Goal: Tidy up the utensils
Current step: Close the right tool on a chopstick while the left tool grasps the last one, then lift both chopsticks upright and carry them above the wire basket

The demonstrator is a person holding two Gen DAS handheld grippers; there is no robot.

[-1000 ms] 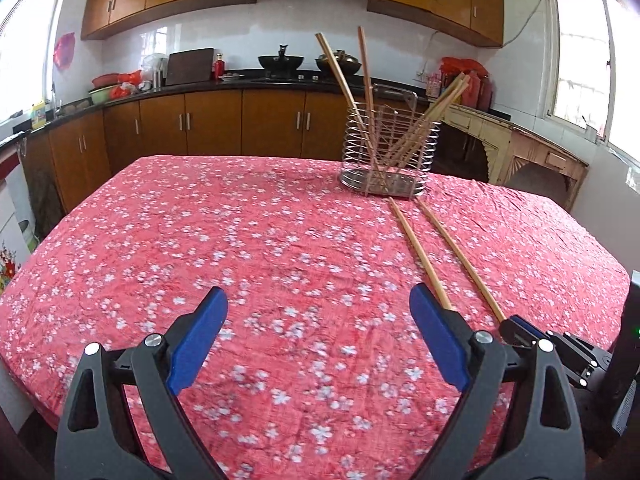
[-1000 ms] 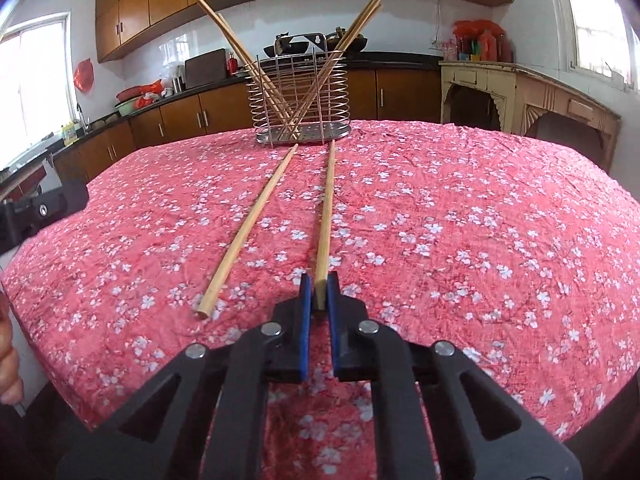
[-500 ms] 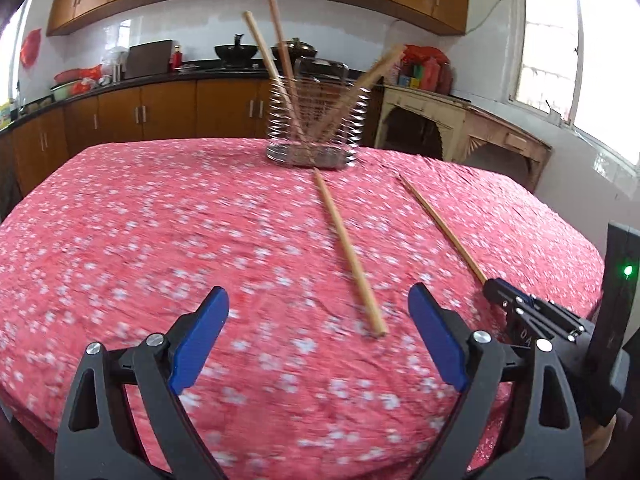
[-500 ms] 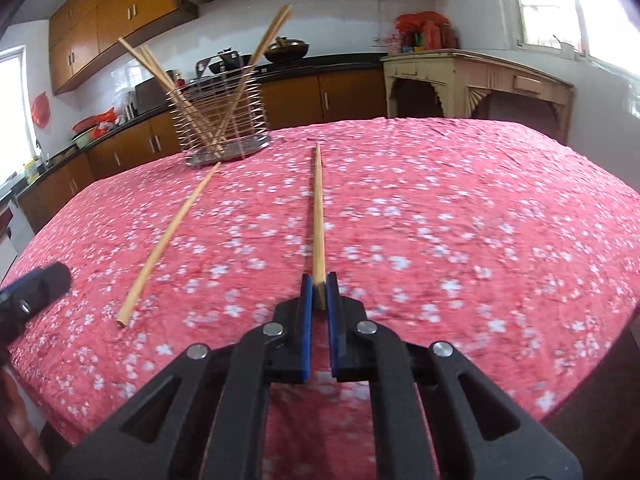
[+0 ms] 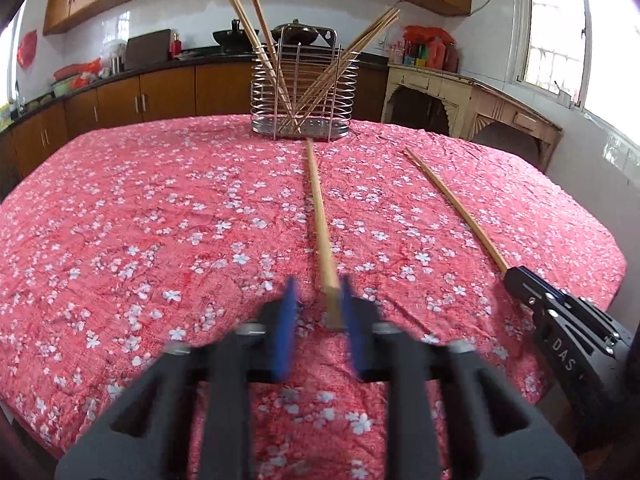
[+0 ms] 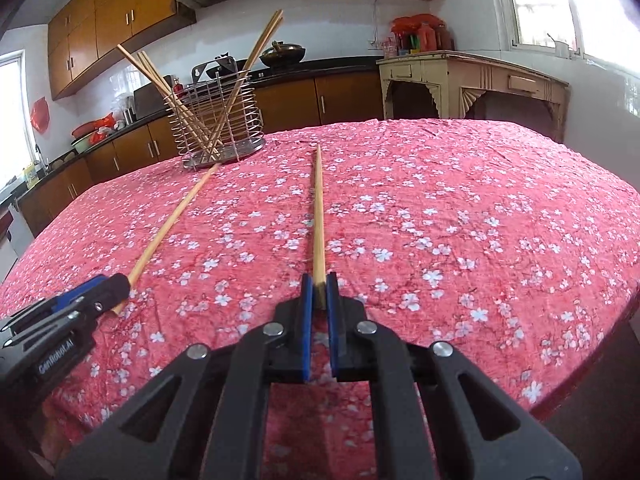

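Your right claw [image 6: 319,286] is clamped on the near end of one chopstick [image 6: 318,216] lying on the table; your left claw [image 5: 316,304] is narrowed around the other chopstick [image 5: 320,216], not visibly pinching. They're light, stiff, smooth sticks, so grip square near the thick end

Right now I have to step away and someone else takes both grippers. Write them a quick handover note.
Right gripper: shut on the near end of the right chopstick, which lies along the tablecloth.
Left gripper: jaws blurred and partly open around the near end of the left chopstick; grip not confirmed.
The wire holder stands at the far side of the table with several chopsticks upright in it. The left chopstick's far tip lies at its base.
Done: those in the holder.
Left: finish the left grasp, then put both loose chopsticks in the holder.
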